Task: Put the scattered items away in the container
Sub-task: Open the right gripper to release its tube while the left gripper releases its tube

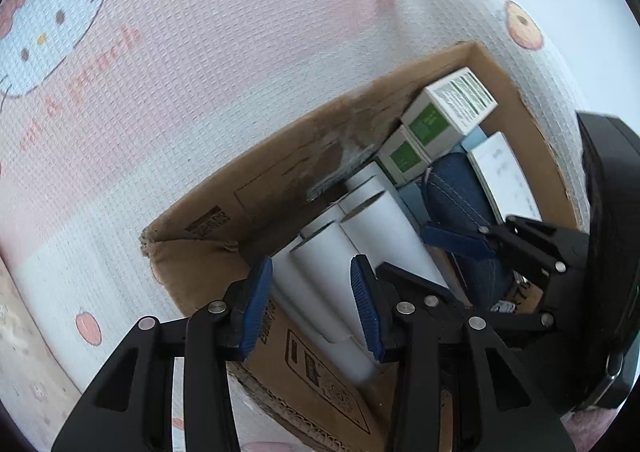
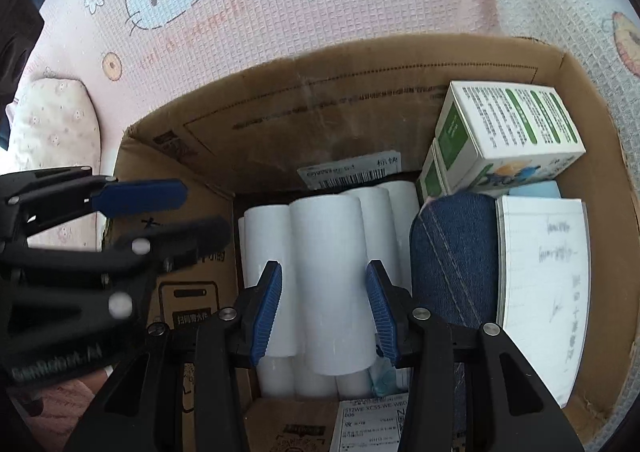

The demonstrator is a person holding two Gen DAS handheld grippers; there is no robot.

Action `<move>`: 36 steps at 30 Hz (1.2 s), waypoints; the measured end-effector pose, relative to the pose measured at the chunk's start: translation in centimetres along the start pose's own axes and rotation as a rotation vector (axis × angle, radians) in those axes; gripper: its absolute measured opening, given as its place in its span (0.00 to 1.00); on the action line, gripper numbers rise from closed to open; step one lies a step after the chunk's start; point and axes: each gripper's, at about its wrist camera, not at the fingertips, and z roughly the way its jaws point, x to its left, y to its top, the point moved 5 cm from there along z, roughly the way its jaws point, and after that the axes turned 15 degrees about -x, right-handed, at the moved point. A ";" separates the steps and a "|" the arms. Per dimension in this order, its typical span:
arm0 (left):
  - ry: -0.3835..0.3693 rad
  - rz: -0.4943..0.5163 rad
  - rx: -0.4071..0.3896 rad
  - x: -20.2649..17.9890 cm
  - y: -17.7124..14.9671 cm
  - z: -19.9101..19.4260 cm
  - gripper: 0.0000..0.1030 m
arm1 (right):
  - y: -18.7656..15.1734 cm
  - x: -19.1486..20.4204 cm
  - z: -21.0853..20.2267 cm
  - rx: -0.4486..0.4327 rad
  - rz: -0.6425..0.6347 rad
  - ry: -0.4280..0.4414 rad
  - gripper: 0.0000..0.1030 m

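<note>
Plainly, the right gripper [image 2: 324,308] has its blue pads on either side of a white roll [image 2: 330,280], the topmost of a stack of white rolls [image 2: 266,248] lying lengthwise in the cardboard box [image 2: 320,108]; the pads look to be touching the roll's sides, so the jaws stand at middling width, holding it. Just right of that roll lies a rolled piece of denim [image 2: 452,252], and right of the denim a white notebook [image 2: 544,284] with handwriting leans against the box's right wall. At the far right corner, two green-and-white cartons [image 2: 508,132] are stacked, one tilted on the other. A barcode label [image 2: 350,171] sits on the far wall, beyond the rolls.

The left gripper [image 1: 310,306] hovers at the near left of the box with its jaws apart and nothing between the pads; the white rolls [image 1: 360,248] lie beneath and beyond them. In the right wrist view it shows at the left edge, blurred, over the box's left flap. From the left wrist view the right gripper [image 1: 476,240] reaches into the box from the right, above the denim [image 1: 456,188].

The box rests on a pink and white waffle-textured blanket [image 2: 280,32] printed with a cartoon cat and peaches. A pale flowered pillow [image 2: 56,124] lies far left of the box.
</note>
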 end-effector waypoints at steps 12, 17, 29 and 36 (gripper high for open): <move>-0.029 0.119 0.002 -1.4 -0.6 -0.6 0.30 | -1.8 -0.7 -2.4 0.033 -0.029 -0.066 0.17; -0.041 0.139 0.033 -1.7 -1.0 0.3 0.28 | -2.7 -0.8 -1.9 0.047 -0.011 -0.018 0.17; -0.025 0.153 0.027 -0.9 -0.9 0.7 0.27 | -2.0 -0.4 -0.9 0.010 -0.016 0.011 0.17; -0.038 0.138 0.033 -0.7 -0.8 0.6 0.27 | -1.9 -0.7 -0.9 -0.006 0.002 0.015 0.17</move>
